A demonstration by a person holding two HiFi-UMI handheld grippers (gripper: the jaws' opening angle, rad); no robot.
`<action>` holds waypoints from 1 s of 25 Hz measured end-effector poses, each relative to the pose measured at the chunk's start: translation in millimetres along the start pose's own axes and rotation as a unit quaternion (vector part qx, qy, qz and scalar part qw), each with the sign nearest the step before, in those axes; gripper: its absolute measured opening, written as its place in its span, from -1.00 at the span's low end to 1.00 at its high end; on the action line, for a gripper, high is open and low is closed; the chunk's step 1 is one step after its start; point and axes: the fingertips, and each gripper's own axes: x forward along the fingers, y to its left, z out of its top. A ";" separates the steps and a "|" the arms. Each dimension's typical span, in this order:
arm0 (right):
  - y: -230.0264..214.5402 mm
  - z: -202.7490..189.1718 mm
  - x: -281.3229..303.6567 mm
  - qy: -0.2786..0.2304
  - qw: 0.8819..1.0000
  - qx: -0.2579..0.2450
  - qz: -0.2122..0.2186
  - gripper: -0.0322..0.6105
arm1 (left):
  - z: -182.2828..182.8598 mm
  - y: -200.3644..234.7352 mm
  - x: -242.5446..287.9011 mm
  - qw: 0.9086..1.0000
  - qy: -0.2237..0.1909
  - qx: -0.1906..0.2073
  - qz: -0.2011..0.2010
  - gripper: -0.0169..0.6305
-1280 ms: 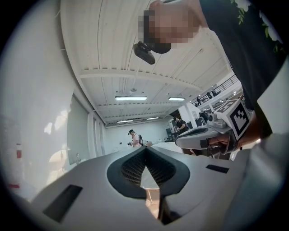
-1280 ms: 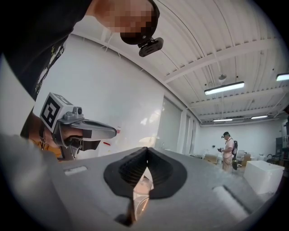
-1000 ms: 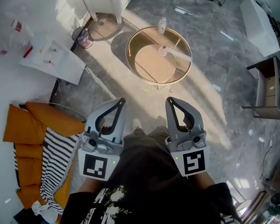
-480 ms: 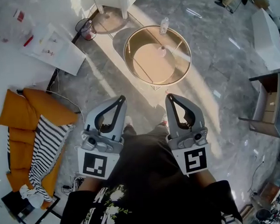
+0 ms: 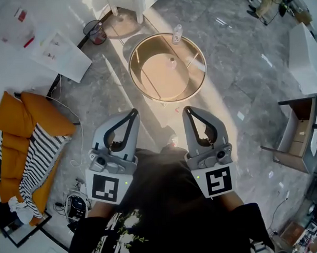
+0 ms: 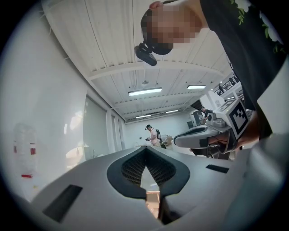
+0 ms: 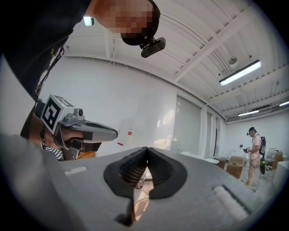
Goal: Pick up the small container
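Jaws of my left gripper (image 5: 132,113) and my right gripper (image 5: 186,110) are pressed together with nothing between them, exactly as a second ago. I hold both side by side in front of my chest, tips pointing forward, and they have barely changed place in the head view.

What has changed is the room under them. The round glass table (image 5: 130,67) with the gold rim has slid leftward in the head view and sits more squarely ahead of my two grippers, though well apart from them. The small container (image 5: 172,60) stands on the glass near the middle of the table, and a bottle (image 5: 177,33) stands at the far rim; neither has moved on the table. The wastebasket (image 5: 94,33) has drifted towards the top edge, while the orange cushion (image 5: 15,110) and striped cloth (image 5: 37,158) have shifted towards the left edge.
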 end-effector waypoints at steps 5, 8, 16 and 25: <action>-36.3 -13.3 -29.9 0.000 1.000 -0.006 0.025 -0.91 | -0.4 -41.4 23.3 1.000 0.004 -0.005 0.028 -0.91; -54.7 -18.9 -43.4 -0.002 0.999 -0.001 0.040 -0.91 | 2.1 -55.1 32.9 0.999 0.013 -0.003 0.051 -0.91; -68.1 -36.3 -27.9 -0.009 0.997 0.021 0.075 -0.91 | -12.6 -42.3 39.2 0.994 0.045 -0.002 0.101 -0.91; -128.4 -65.8 11.5 0.013 0.998 0.021 0.065 -0.91 | -32.6 -24.8 123.1 0.996 0.043 -0.012 0.072 -0.91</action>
